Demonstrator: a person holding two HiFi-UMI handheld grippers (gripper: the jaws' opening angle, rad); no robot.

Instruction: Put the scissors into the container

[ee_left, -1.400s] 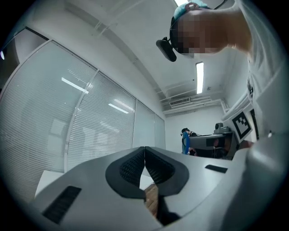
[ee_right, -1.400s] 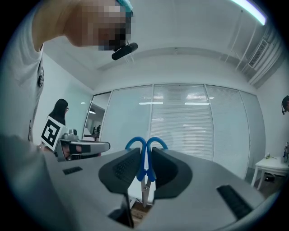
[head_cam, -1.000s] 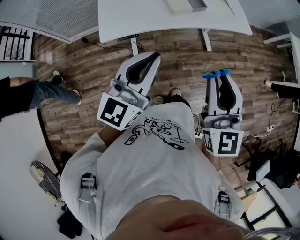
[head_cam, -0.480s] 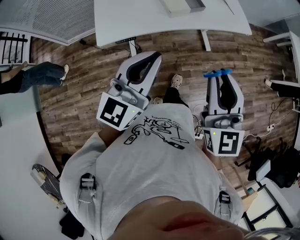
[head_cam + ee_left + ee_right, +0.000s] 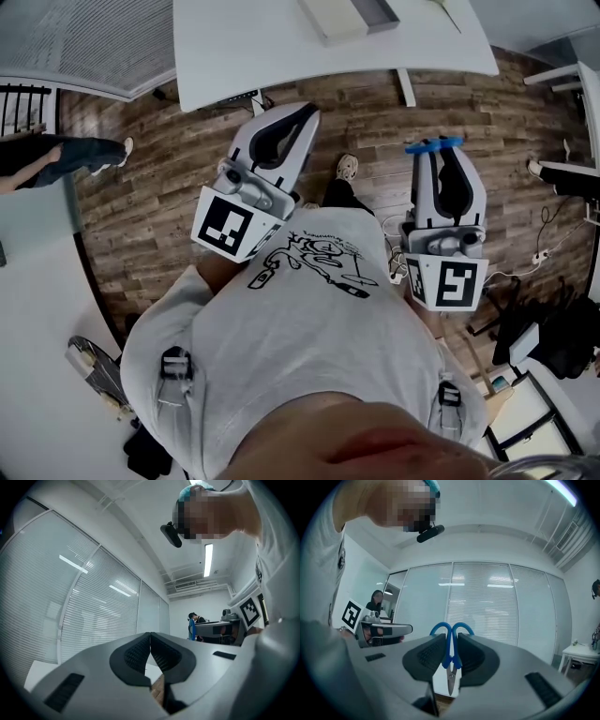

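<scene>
- Head view: the white-and-black left gripper [image 5: 302, 112] hung above the brown wood-plank floor [image 5: 169, 197], in front of the person's white printed T-shirt [image 5: 309, 328].
- The matching right gripper [image 5: 435, 150] was beside it and well apart from it. The blue-handled steel scissors [image 5: 433, 145] were nipped at its tips, their loops lying across the jaw ends.
- Past both grippers stood a white rectangular table [image 5: 262, 47] with a shallow beige-and-grey tray [image 5: 347, 14] near its far edge. This may have been the container, but it was cut off by the frame. The scissors were well apart from it.
- Left gripper view: the left gripper [image 5: 150, 635] had its ribbed black pads shut against each other, with nothing between them. Behind it was a wall of white slatted blinds [image 5: 93, 606].
- Right gripper view: the right gripper [image 5: 451, 638] was clamped narrowly on the scissors [image 5: 449, 674], gripping them at the handle shanks. The blue loops rose past the fingertips and the closed blades pointed back toward the camera.
- The left gripper [image 5: 386, 630] showed at the left of that view (its square-marker cube was nearer the edge).
</scene>
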